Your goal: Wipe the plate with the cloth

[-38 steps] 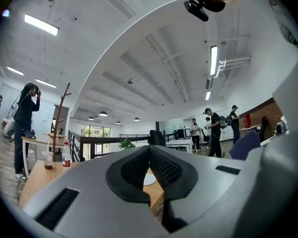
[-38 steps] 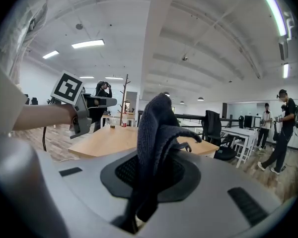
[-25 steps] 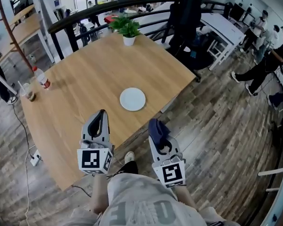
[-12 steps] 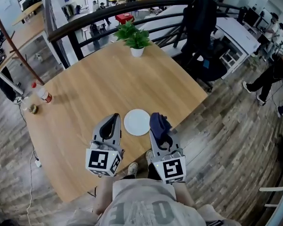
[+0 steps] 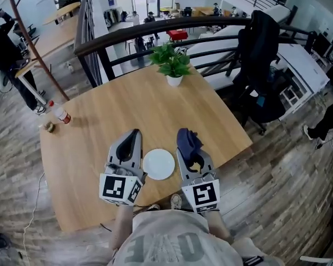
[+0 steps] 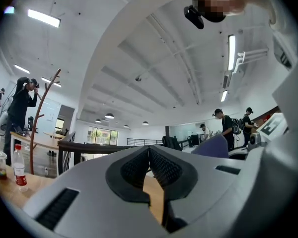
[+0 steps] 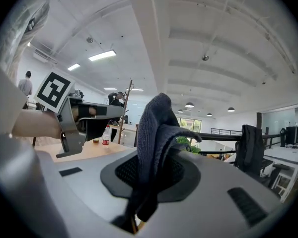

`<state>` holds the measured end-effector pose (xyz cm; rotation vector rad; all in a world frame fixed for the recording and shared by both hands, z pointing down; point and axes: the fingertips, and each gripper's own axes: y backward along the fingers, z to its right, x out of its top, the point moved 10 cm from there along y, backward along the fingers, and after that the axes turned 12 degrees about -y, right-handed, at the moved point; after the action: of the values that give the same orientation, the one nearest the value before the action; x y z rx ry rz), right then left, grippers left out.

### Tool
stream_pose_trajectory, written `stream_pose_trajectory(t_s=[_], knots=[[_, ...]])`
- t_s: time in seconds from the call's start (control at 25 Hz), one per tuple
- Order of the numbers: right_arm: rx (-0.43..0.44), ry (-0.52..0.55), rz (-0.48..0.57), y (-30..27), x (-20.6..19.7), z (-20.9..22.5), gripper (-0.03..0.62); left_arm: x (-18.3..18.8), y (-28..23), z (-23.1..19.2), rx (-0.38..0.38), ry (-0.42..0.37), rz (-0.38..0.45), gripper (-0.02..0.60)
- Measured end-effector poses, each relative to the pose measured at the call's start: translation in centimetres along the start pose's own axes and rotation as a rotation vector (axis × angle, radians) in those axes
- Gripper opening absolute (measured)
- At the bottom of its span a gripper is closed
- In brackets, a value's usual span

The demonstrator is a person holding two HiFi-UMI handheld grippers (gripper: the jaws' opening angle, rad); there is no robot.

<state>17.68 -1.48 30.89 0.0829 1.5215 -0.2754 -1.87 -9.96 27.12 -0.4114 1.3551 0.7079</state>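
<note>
Firmly, right tongs [image 5: 187, 146] pinch the cloth [image 7: 155, 130] (plate [image 5: 159, 164] just beside).

Plate [image 5: 159, 164] white; cloth [image 5: 187, 139] dark blue, perhaps greyish; table [image 5: 127, 110] light wood-grain; plant pot [image 5: 174, 81] white.

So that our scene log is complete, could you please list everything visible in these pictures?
table: one, light wood, centre of the head view
plate: one, white, near table edge, between the claws
cloth: one, dark blue, pinched in the right claw
potted plant: one, green in a white pot, far table corner
bottle: one, clear with red label, left table edge
cup: one, clear, beside the bottle
railing: one, black, behind the table
chair: one, black, right of the table
left claw: one, grey, shut and empty, left of the plate
right claw: one, grey, right of the plate
</note>
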Motion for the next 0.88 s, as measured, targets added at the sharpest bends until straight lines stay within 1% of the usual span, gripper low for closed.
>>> stream_pose_trajectory(t_s=[0.08, 0.2, 0.28, 0.36, 0.44, 0.52, 0.56, 0.6, 0.64, 0.72, 0.8, 0.88], knots=[[0.021, -0.014, -0.007, 0.3, -0.5, 1.1, 0.055, -0.1, 0.2, 0.6, 0.028, 0.036, -0.004, 0.008], [0.036, -0.041, -0.018, 0.0, -1.2, 2.7, 0.055, -0.8, -0.4, 0.8, 0.038, 0.055, -0.051, 0.008], [0.043, -0.04, -0.013, -0.8, -0.9, 3.9, 0.055, -1.1, -1.5, 0.5, 0.035, 0.067, -0.096, 0.011], [0.066, -0.036, -0.018, -1.0, -0.6, 4.1, 0.055, -1.6, -1.3, 0.4, 0.042, 0.104, -0.17, 0.017], [0.082, -0.032, -0.029, -1.2, -0.7, 3.9, 0.055, -2.9, -0.9, 0.2, 0.037, 0.16, -0.245, 0.112], [0.091, -0.028, -0.033, -1.5, -0.8, 3.7, 0.055, -4.9, -0.8, -0.3, 0.029, 0.253, -0.311, 0.186], [0.095, -0.027, -0.036, -1.6, -0.9, 3.7, 0.055, -6.2, -0.7, -0.5, 0.023, 0.318, -0.346, 0.215], [0.1, -0.026, -0.043, -1.8, -1.0, 3.7, 0.055, -7.5, -0.5, -0.5, 0.015, 0.393, -0.379, 0.23], [0.104, -0.024, -0.052, -1.9, -1.1, 3.7, 0.055, -8.9, -0.2, -0.5, 0.012, 0.468, -0.408, 0.23], [0.111, -0.022, -0.075, -2.3, -1.5, 3.6, 0.055, -11.7, 0.8, -0.3, 0.033, 0.597, -0.452, 0.229], [0.119, -0.023, -0.096, -2.6, -1.9, 3.3, 0.055, -14.6, 2.2, 0.0, 0.063, 0.699, -0.511, 0.229], [0.129, -0.023, -0.113, -3.0, -2.3, 2.8, 0.055, -17.4, 3.4, 0.3, 0.076, 0.809, -0.571, 0.229]])
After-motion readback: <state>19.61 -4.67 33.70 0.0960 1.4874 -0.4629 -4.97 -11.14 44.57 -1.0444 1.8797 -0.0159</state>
